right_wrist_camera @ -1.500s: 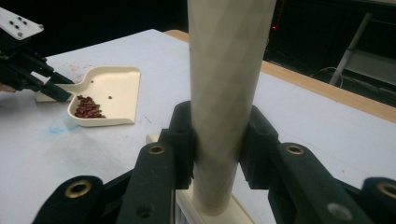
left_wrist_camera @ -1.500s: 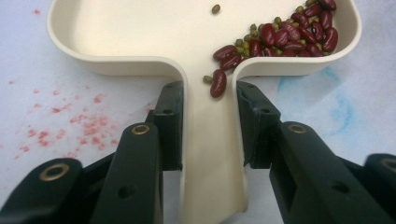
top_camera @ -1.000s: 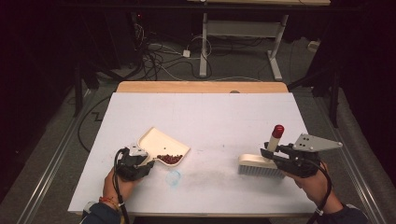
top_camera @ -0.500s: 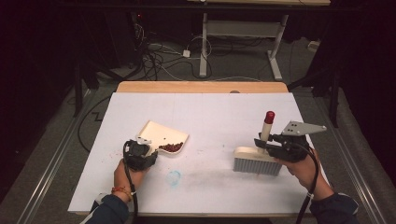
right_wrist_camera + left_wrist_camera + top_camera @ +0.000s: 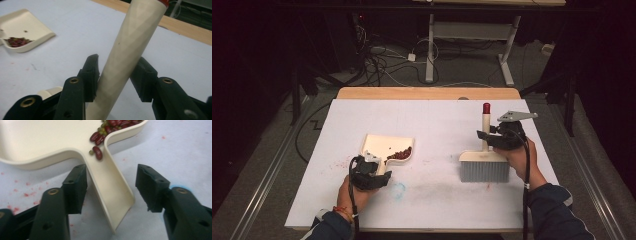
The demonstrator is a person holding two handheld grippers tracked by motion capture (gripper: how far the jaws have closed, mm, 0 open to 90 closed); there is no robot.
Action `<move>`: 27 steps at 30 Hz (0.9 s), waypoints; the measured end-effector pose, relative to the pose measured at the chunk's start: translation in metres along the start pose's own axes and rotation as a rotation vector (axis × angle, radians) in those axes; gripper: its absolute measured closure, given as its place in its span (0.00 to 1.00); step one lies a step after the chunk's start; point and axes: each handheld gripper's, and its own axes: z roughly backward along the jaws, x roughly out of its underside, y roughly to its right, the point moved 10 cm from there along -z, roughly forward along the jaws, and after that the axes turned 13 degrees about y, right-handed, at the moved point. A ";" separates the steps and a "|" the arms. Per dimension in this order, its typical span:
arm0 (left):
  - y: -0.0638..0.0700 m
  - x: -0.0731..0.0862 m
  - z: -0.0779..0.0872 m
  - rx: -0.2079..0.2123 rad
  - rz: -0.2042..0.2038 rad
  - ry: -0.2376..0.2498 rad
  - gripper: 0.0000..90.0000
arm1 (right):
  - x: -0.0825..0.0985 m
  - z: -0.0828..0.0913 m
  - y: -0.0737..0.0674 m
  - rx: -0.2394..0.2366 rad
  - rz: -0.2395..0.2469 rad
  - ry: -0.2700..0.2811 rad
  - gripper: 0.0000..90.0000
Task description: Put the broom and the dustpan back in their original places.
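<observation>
A cream dustpan point(image 5: 384, 144) lies flat on the white table cover, with red beans point(image 5: 400, 154) heaped at its near right corner. My left gripper point(image 5: 380, 164) is open, its jaws standing either side of the dustpan handle point(image 5: 110, 195) without touching it. The beans point(image 5: 105, 130) lie just past the handle's root. At the right, a cream brush point(image 5: 484, 170) stands on its grey bristles, its red-capped handle point(image 5: 135, 37) upright. My right gripper point(image 5: 486, 136) is shut on that handle, about halfway up. The dustpan point(image 5: 25, 27) also shows far left in the right gripper view.
The white cover point(image 5: 437, 120) carries faint red smears near the dustpan and a blue ring mark point(image 5: 398, 190) near the front edge. A wooden table edge point(image 5: 427, 93) runs along the back. Cables and a desk frame are on the floor beyond.
The right gripper moved away from me and left, tipping the brush handle upright. The left gripper let go of the dustpan handle and opened; the dustpan now lies flat.
</observation>
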 end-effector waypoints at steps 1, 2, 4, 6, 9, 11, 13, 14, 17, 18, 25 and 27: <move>0.001 -0.001 0.003 0.019 -0.020 0.021 0.40 | 0.002 -0.004 0.003 0.019 0.004 -0.011 0.65; 0.002 -0.004 0.007 0.047 -0.034 0.057 0.37 | 0.004 -0.008 0.006 0.035 0.002 -0.019 0.65; 0.003 -0.007 0.016 0.066 -0.070 0.128 0.33 | 0.008 -0.015 0.008 0.041 -0.019 -0.026 0.65; 0.005 -0.007 0.025 0.095 -0.117 0.174 0.33 | 0.010 -0.020 0.012 0.067 -0.029 -0.031 0.64; 0.008 -0.003 0.033 0.093 -0.191 0.204 0.31 | 0.011 -0.024 0.018 0.098 -0.039 -0.022 0.63; 0.010 0.000 0.037 0.082 -0.244 0.208 0.30 | 0.010 -0.025 0.022 0.115 -0.057 -0.001 0.62; 0.011 0.003 0.040 0.074 -0.267 0.226 0.23 | 0.008 -0.025 0.024 0.131 -0.066 0.016 0.61; 0.012 0.004 0.042 0.082 -0.267 0.227 0.23 | 0.007 -0.025 0.024 0.135 -0.058 0.020 0.61; 0.012 0.006 0.044 0.075 -0.275 0.226 0.23 | 0.005 -0.025 0.021 0.133 -0.045 0.030 0.60; 0.011 0.008 0.045 0.076 -0.274 0.225 0.23 | 0.005 -0.025 0.021 0.132 -0.043 0.035 0.59; 0.012 0.015 0.046 0.087 -0.268 0.216 0.21 | -0.001 -0.023 0.015 0.120 -0.011 0.077 0.54; 0.012 0.014 0.046 0.090 -0.265 0.217 0.21 | -0.003 -0.023 0.014 0.128 0.001 0.089 0.50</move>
